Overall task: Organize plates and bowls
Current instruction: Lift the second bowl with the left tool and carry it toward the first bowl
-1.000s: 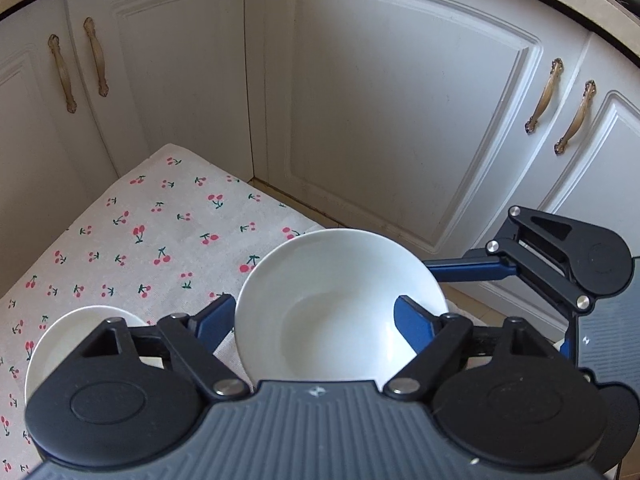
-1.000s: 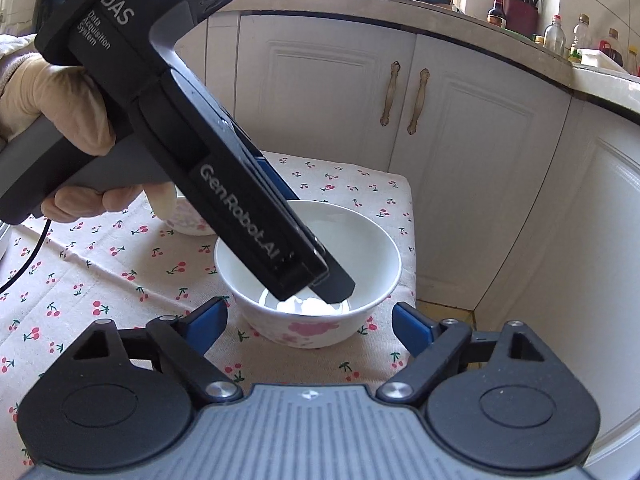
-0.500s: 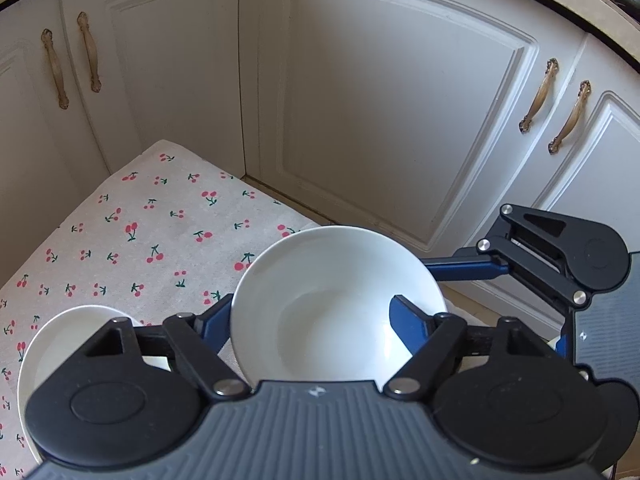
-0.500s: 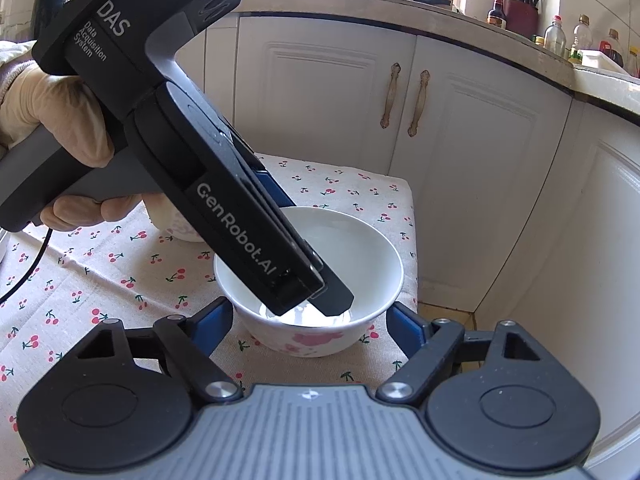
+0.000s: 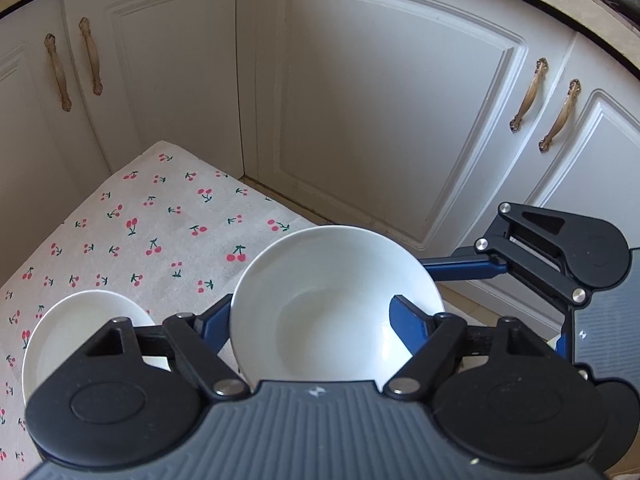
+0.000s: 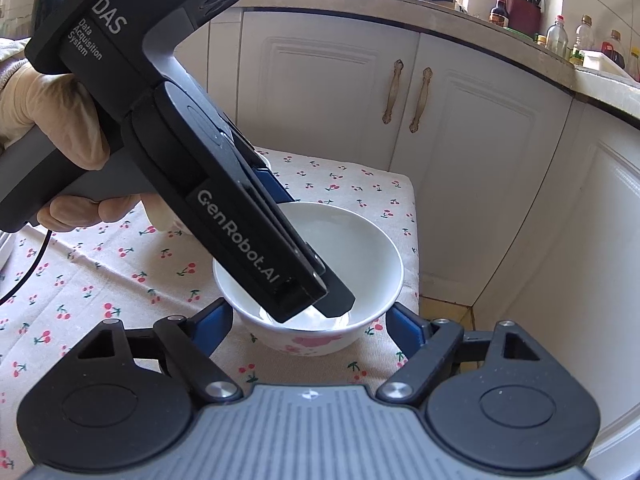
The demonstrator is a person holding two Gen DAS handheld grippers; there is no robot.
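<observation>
Big white bowl (image 6: 316,276) sits right at the bench (image 6: 100,280) corner; left gripper (image 5: 316,320) clamps its rim, right gripper (image 6: 310,320) half-open around it, not touching.

Left gripper (image 6: 320,296) pitched steeply down, jaws clamped across the white bowl (image 5: 332,304). Gloved hand (image 6: 52,120) wraps its grey handle. Right gripper (image 6: 310,320) angled down, jaws flanking the same bowl; contact unclear.
</observation>
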